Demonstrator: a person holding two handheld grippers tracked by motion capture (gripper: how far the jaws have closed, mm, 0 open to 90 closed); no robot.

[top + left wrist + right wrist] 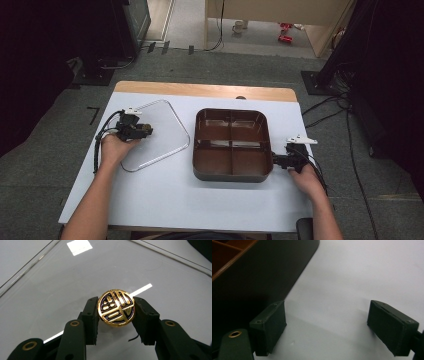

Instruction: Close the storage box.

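Two grippers on the go here. The left gripper [116, 308] has its jaws clamped on the round gold knob [116, 308], one black pad pressing each side of it. That knob sits in the middle of the clear lid [62, 277], which lies flat on the white tabletop [165, 200] at the left side, well apart from the brown tray [232, 175]. The knob has a dark face with raised gold bars and a gold ring round it. From the high view the left gripper [142, 131] is over the lid with the hand right behind it.

The right gripper [327, 327] has its jaws wide open with nothing between them, just bare tabletop, and it's parked just beside the tray's near right corner. The tray is split into four compartments.
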